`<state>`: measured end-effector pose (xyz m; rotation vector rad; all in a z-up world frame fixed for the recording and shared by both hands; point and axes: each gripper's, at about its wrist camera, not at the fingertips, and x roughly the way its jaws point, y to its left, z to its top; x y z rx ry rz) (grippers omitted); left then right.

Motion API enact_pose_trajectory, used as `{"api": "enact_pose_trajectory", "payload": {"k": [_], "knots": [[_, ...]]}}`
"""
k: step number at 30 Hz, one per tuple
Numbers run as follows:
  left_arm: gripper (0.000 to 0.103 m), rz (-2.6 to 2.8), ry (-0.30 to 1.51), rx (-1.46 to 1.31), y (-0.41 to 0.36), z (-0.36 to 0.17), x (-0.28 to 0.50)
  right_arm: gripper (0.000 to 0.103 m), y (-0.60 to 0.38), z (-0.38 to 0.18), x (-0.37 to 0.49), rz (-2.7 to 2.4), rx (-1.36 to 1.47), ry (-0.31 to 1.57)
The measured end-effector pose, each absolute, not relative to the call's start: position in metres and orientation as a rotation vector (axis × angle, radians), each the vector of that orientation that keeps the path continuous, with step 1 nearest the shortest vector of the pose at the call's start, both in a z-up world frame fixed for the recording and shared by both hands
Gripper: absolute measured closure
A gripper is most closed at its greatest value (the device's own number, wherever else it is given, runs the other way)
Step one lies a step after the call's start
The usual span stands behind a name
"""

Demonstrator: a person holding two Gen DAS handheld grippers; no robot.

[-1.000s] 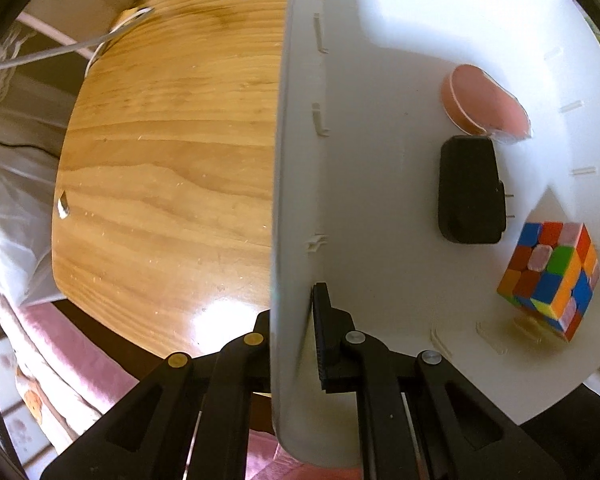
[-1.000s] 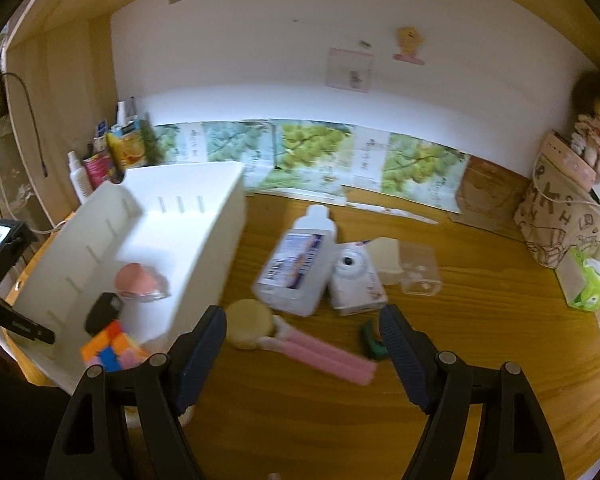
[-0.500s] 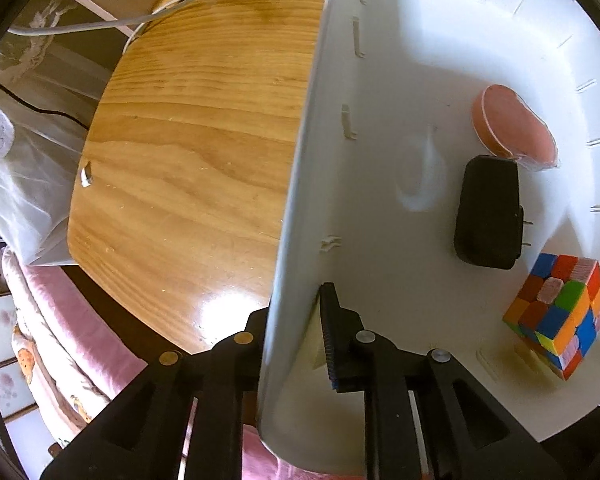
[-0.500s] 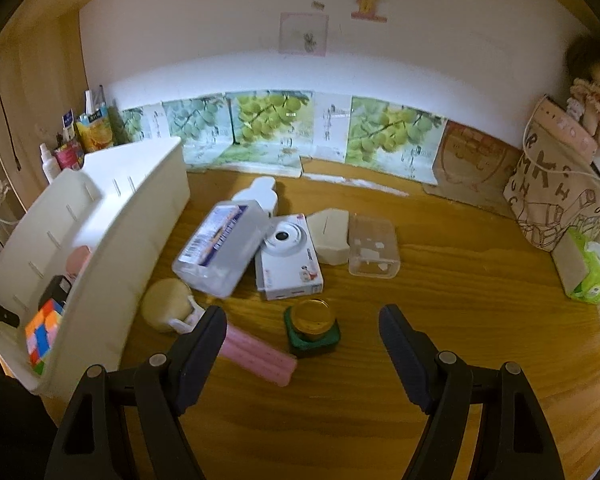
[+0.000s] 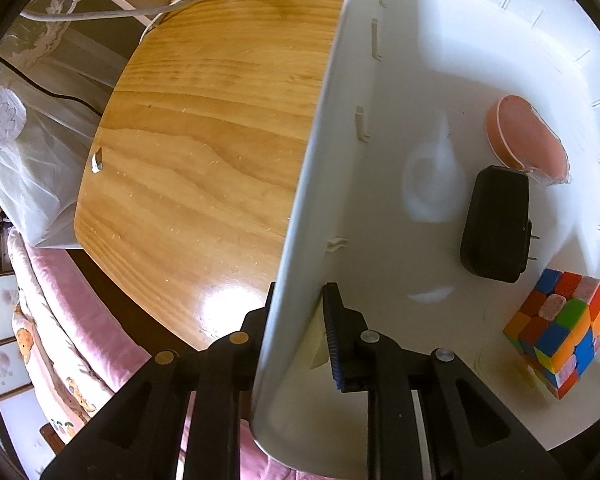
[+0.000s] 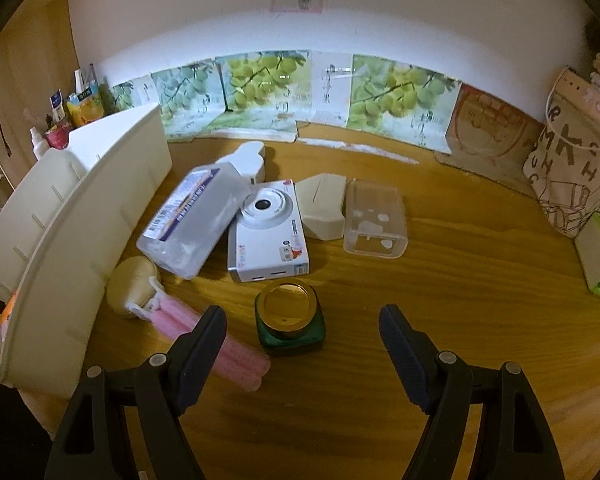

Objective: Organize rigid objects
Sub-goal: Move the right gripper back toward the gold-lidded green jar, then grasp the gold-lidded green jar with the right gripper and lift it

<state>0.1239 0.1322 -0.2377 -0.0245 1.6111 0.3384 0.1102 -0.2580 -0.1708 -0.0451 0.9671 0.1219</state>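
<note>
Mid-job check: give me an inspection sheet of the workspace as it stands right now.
Surface: wooden table, scuffed, glare near its edge.
Job's things: white bin holds a puzzle cube, a black adapter and a pink round case. Still on the table: clear bottle, white camera, beige box, clear box, green jar, pink-handled brush.
Clutter: small bottles and packets behind the bin.
Grippers: left gripper straddles the bin wall, inner pad off it. Right gripper open, the jar between its fingers, untouched.
Cables: white cable at the table's far corner.
Surroundings: grape posters, printed bag.
</note>
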Motion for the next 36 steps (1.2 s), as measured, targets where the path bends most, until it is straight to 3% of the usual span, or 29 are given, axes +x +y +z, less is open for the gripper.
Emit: {"api": "enact_pose_trajectory", "payload": {"k": [12, 24, 27, 36], "knots": [[0.079, 0.354, 1.621, -0.029, 0.131, -0.237, 0.127, 0.024, -0.263, -0.187, 0.12, 0.141, -0.024, 1.016], [0.079, 0.35, 1.619, -0.027, 0.13, -0.238, 0.126, 0.05, -0.262, -0.194, 0.122, 0.179, -0.023, 1.033], [0.079, 0.349, 1.617, -0.022, 0.129, -0.238, 0.125, 0.061, -0.259, -0.194, 0.121, 0.2, -0.025, 1.032], [0.08, 0.33, 1.626, -0.007, 0.125, -0.242, 0.123, 0.062, -0.255, -0.194, 0.121, 0.176, -0.03, 1.039]]}}
